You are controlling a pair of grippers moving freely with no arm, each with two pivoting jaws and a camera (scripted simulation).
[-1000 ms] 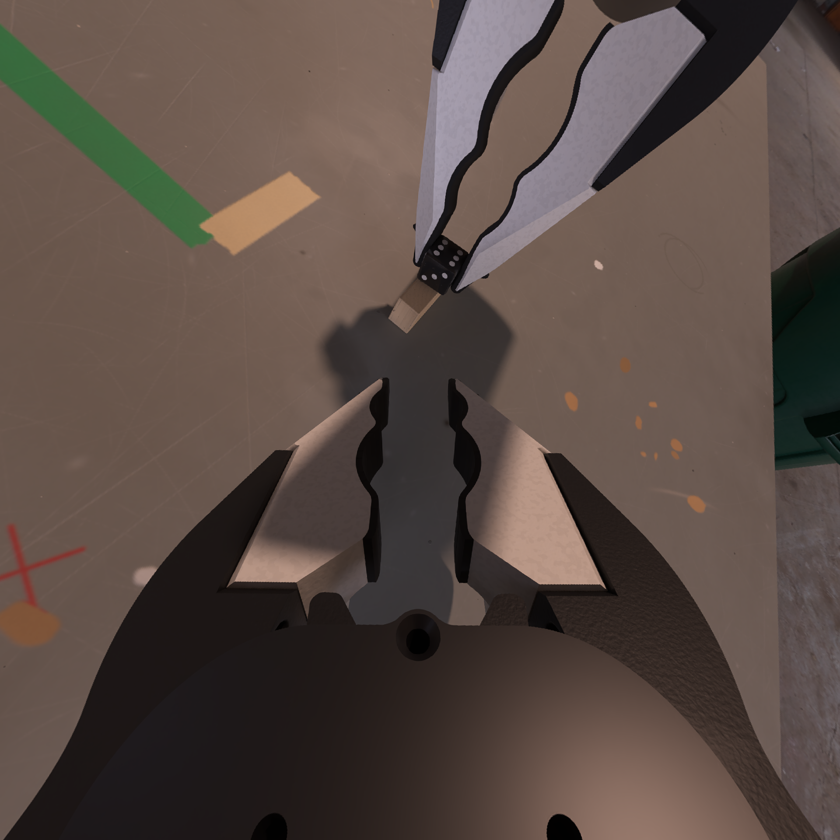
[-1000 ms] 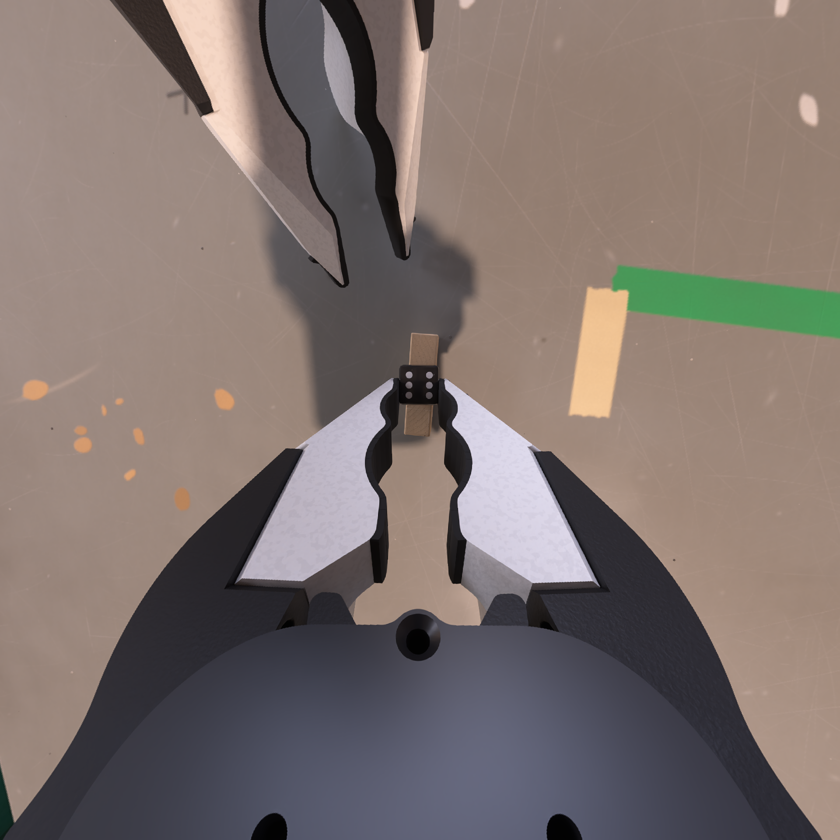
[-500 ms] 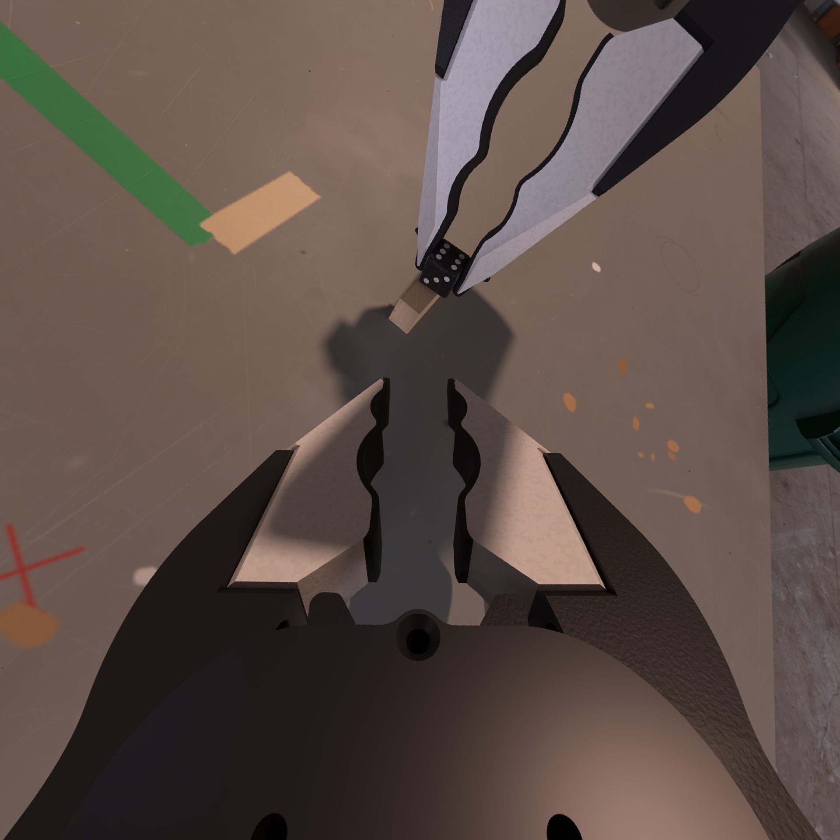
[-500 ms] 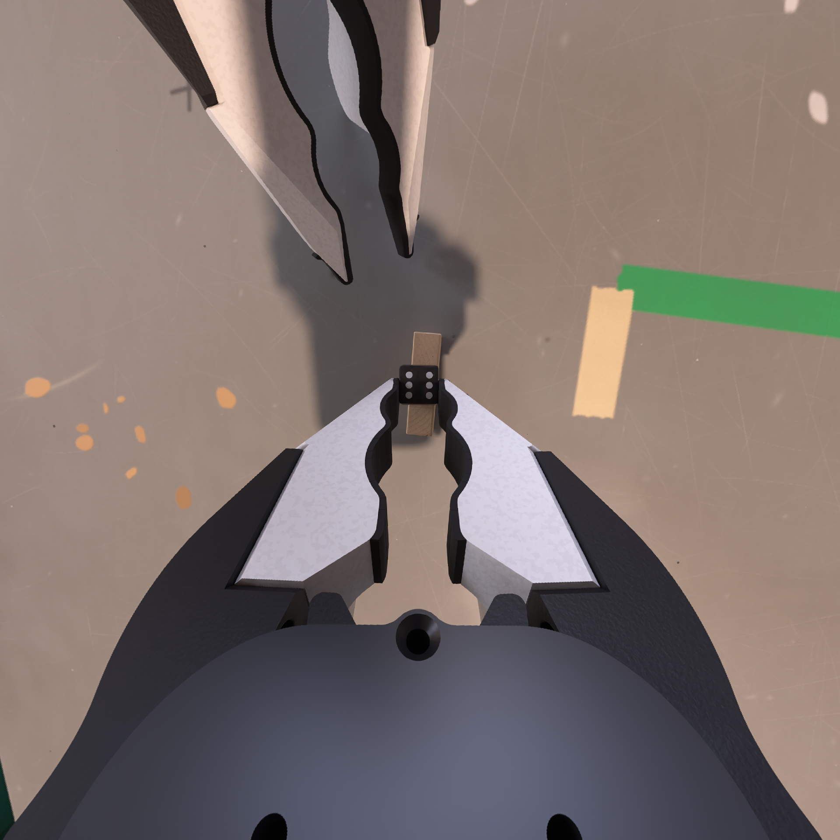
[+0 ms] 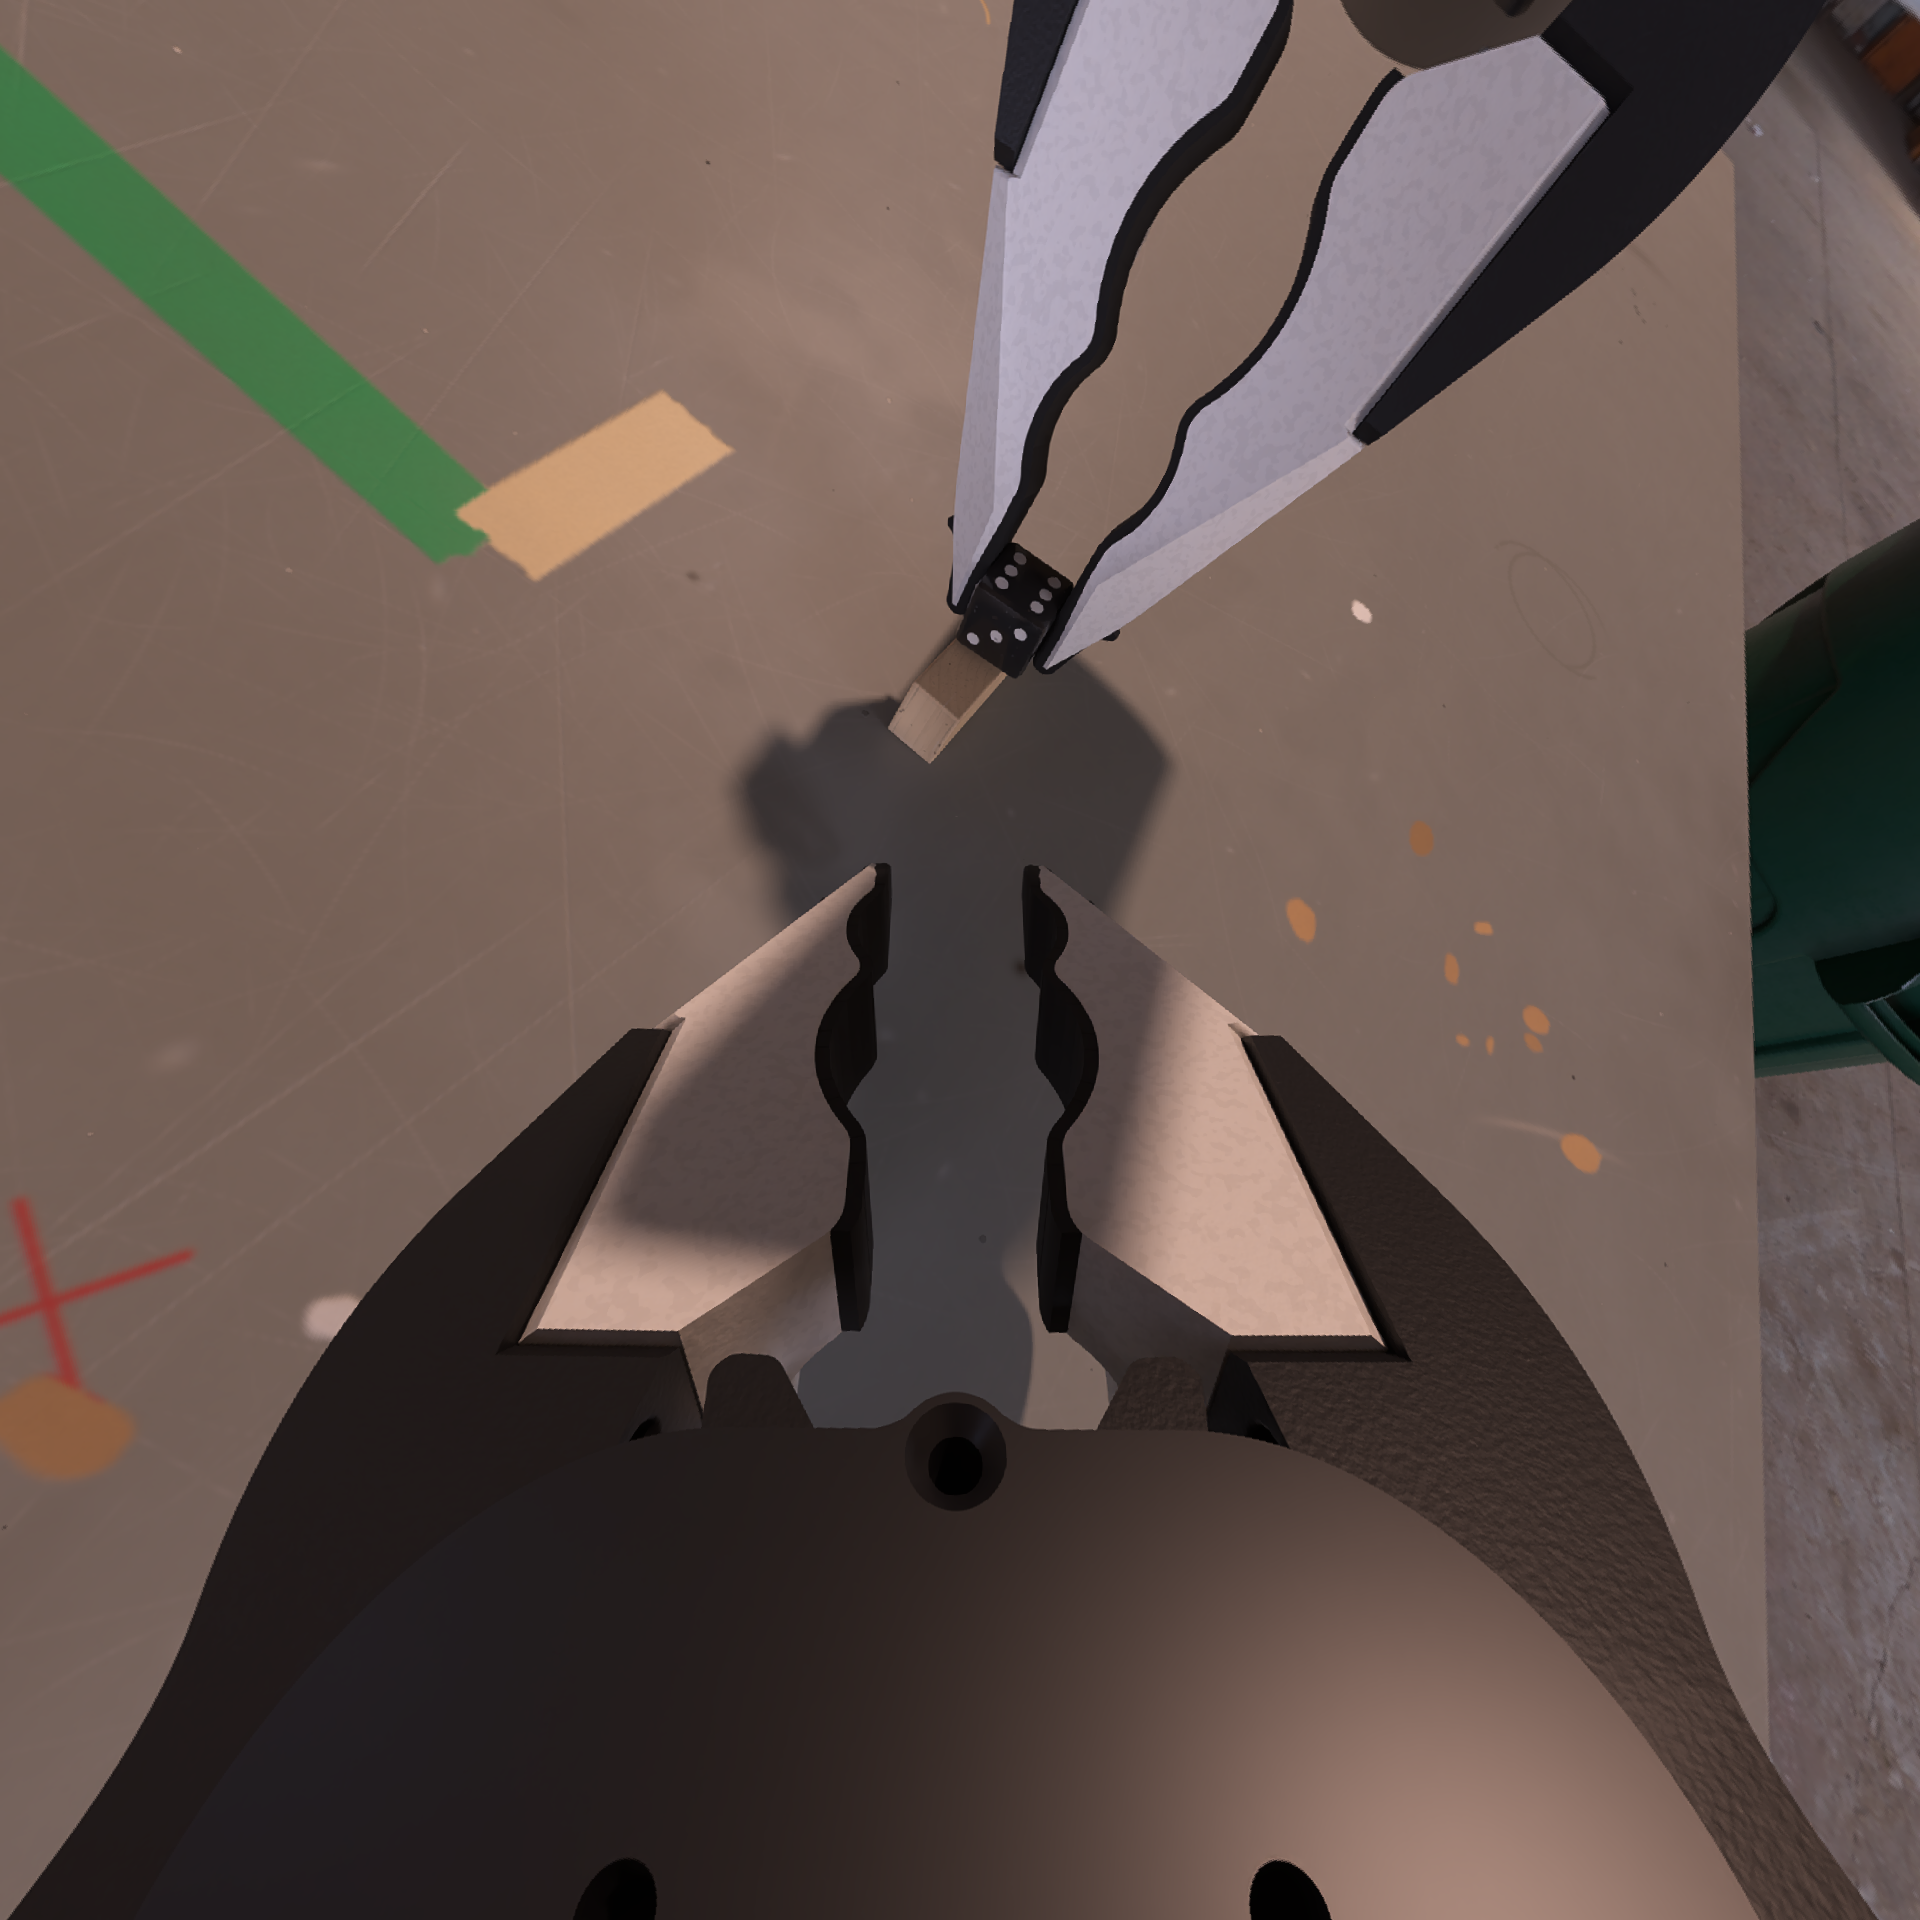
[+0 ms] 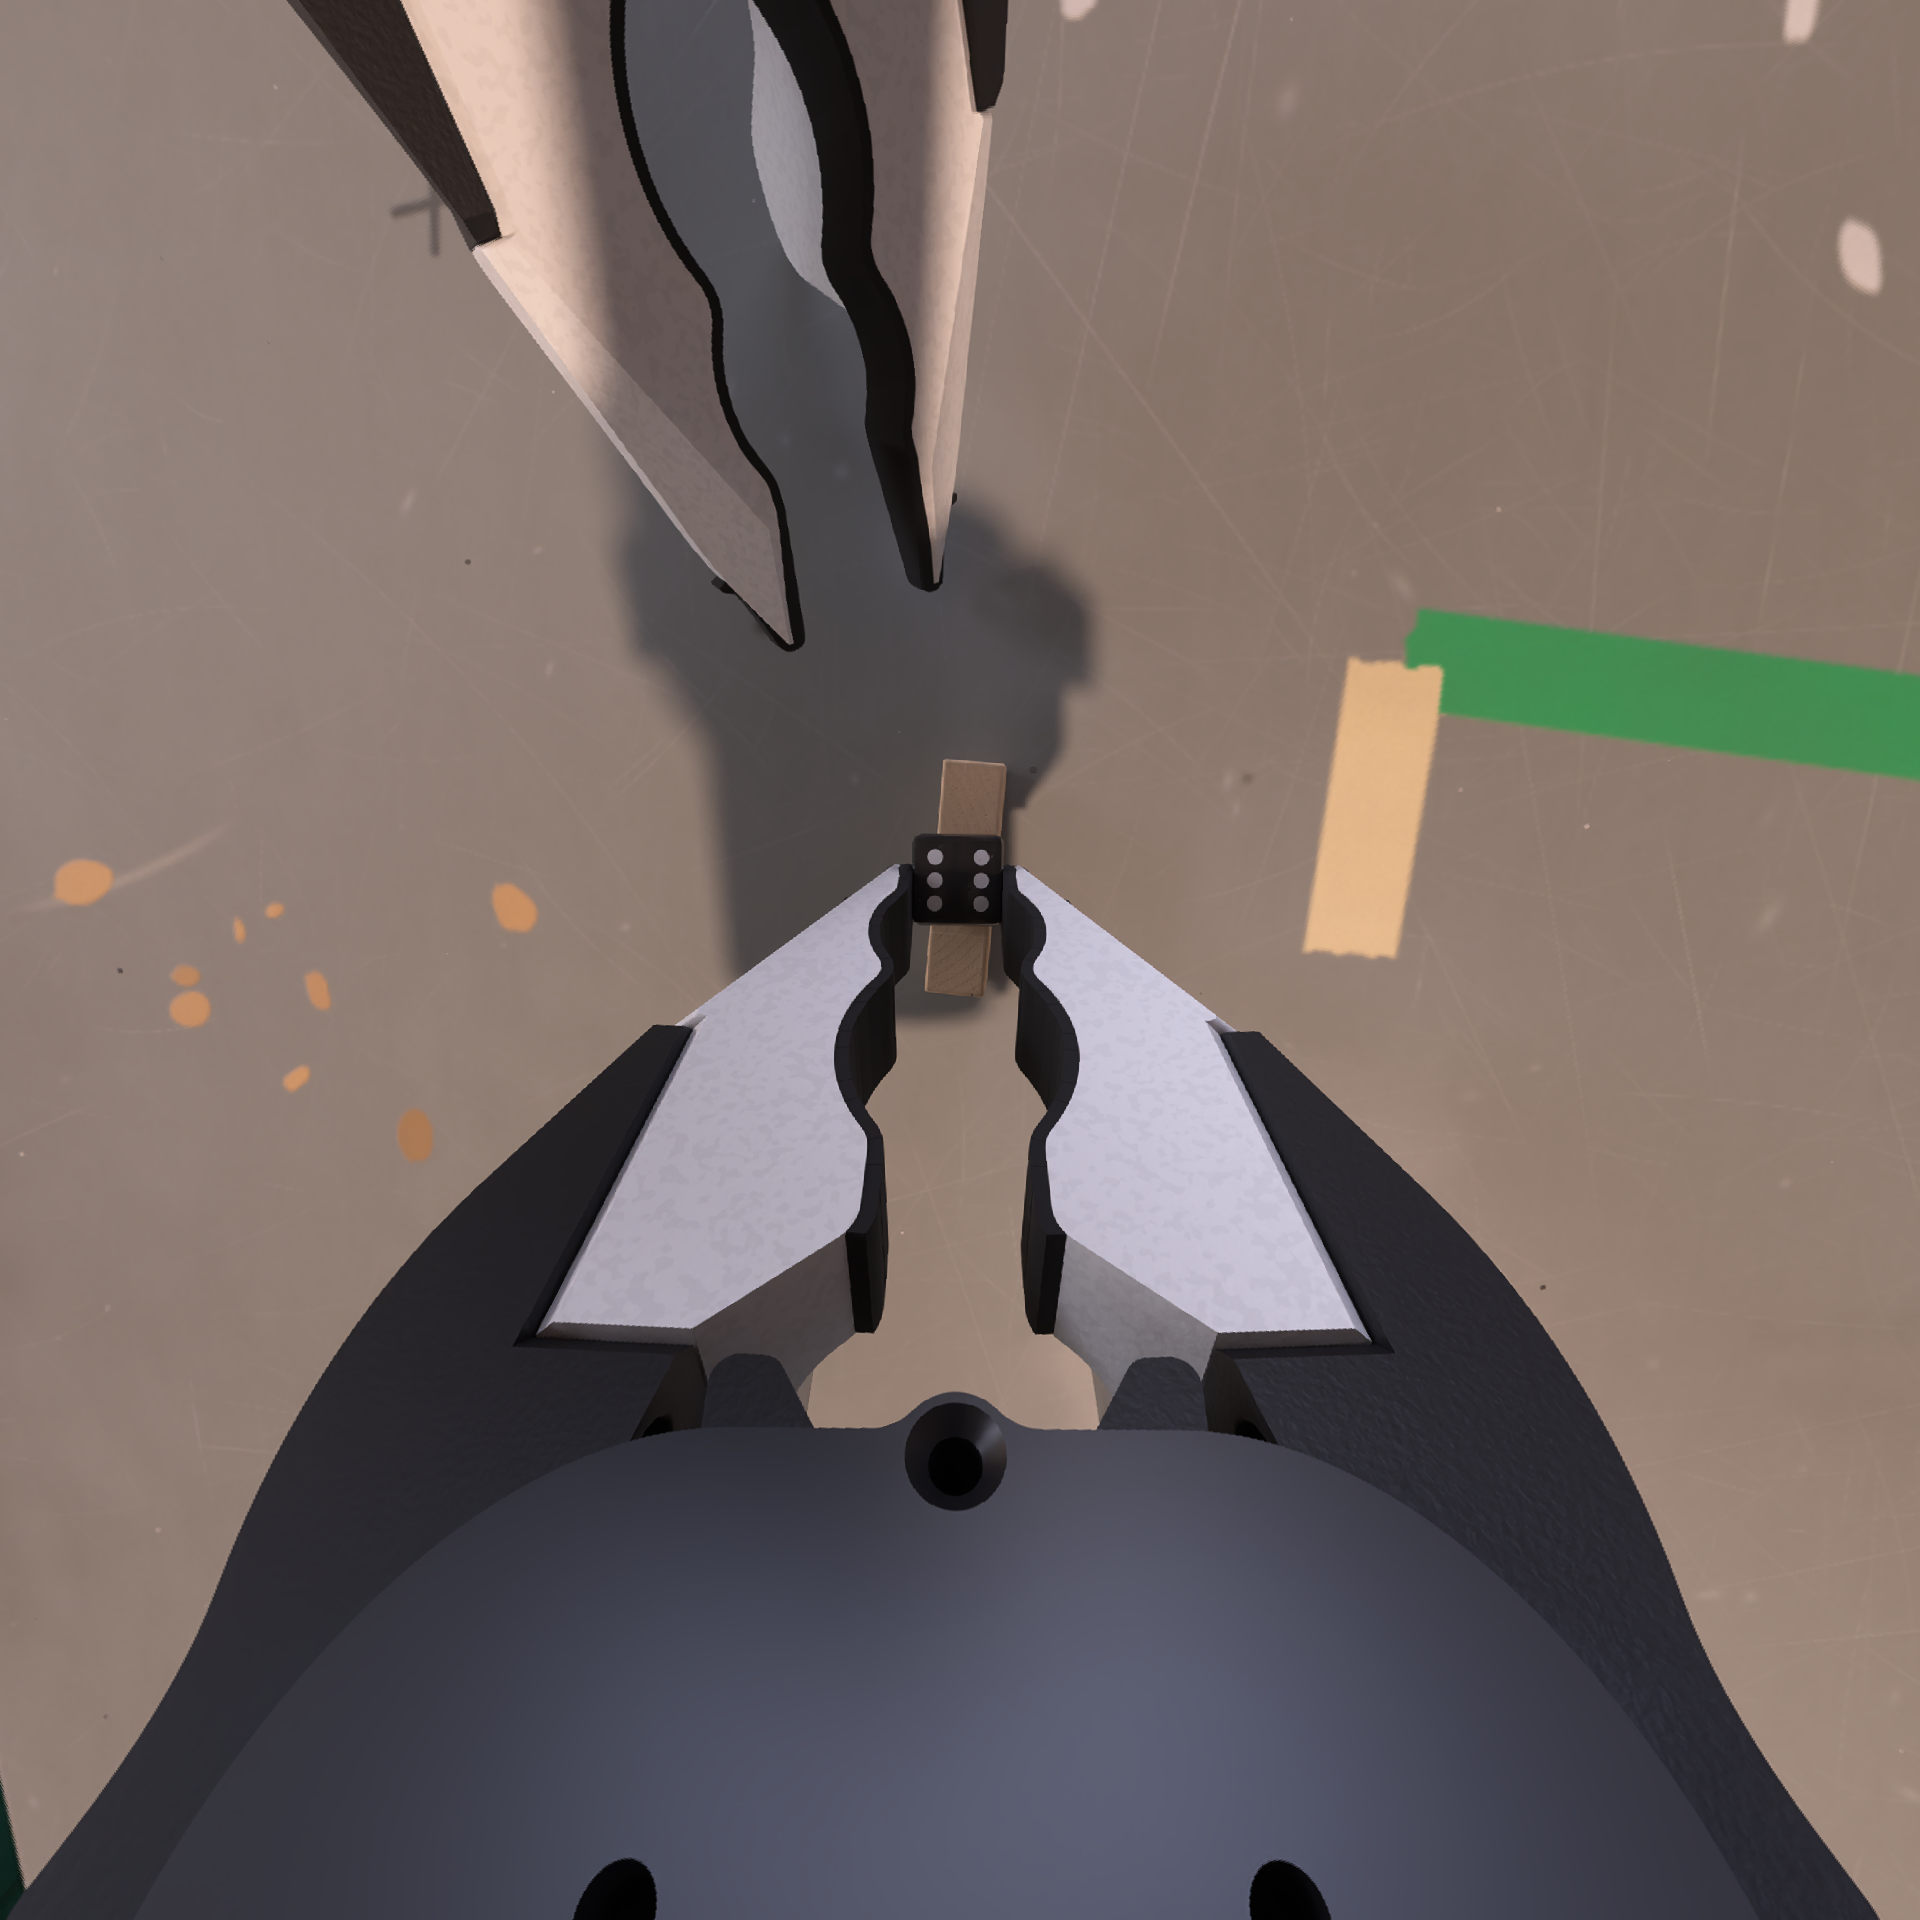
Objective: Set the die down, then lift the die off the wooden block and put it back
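Observation:
A small black die [image 6: 957, 879] with white pips sits between the fingertips of my right gripper [image 6: 957, 883], which is shut on it. It is over the middle of a small wooden block [image 6: 971, 795] that lies on the brown table; whether the die rests on the block or hangs just above it I cannot tell. In the left wrist view the die [image 5: 1013, 608] is pinched by the grey right gripper [image 5: 1023, 618], with the block [image 5: 943, 707] sticking out below it. My left gripper [image 5: 956, 883] is open and empty, a short way back from the block.
A green tape strip [image 5: 223, 312] and a tan tape piece [image 5: 594, 483] lie on the table to the left in the left wrist view. Orange paint spots [image 5: 1455, 966] and a dark green object [image 5: 1829, 831] by the table edge are on the right. A red cross mark [image 5: 52, 1288] is at lower left.
Almost nothing moved. The right gripper stays shut on the die over the block; the views shift only slightly.

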